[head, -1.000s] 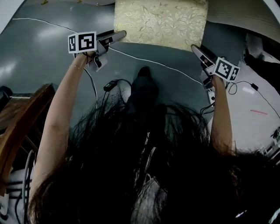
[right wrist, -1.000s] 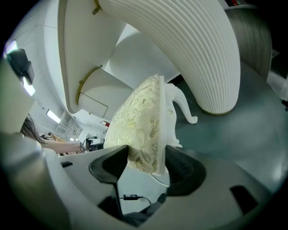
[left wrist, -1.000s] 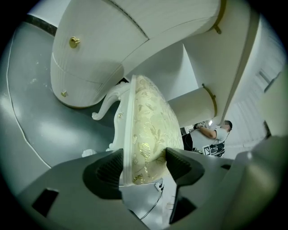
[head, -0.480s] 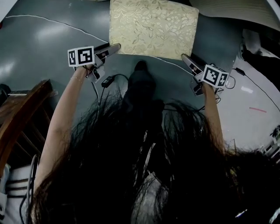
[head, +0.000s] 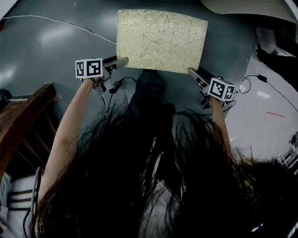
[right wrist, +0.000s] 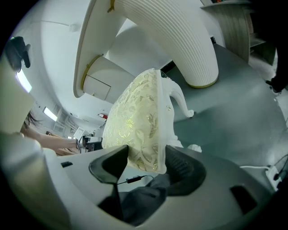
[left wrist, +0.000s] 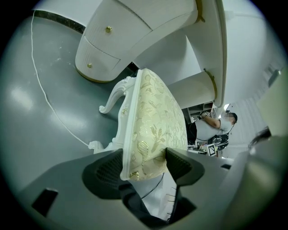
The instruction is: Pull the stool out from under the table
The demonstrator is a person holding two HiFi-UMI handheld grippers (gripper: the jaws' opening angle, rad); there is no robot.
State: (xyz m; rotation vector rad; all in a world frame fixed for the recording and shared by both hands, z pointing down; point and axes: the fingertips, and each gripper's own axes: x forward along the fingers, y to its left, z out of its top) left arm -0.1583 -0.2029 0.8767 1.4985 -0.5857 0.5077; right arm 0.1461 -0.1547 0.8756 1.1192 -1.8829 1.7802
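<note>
So both grippers are clamped on the stool (head: 160, 39). The left gripper (head: 122, 61) has its jaws wide around the near left corner of the gold floral seat, pads pressing on both sides. The right gripper (head: 193, 73) does the same on the near right corner. The stool stands on the grey floor (head: 46, 42), far right corner near the white table (head: 251, 7).

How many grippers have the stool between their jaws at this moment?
2. The left gripper grips the stool at its near left corner; the right gripper grips its near right corner. Neither is hidden.
</note>
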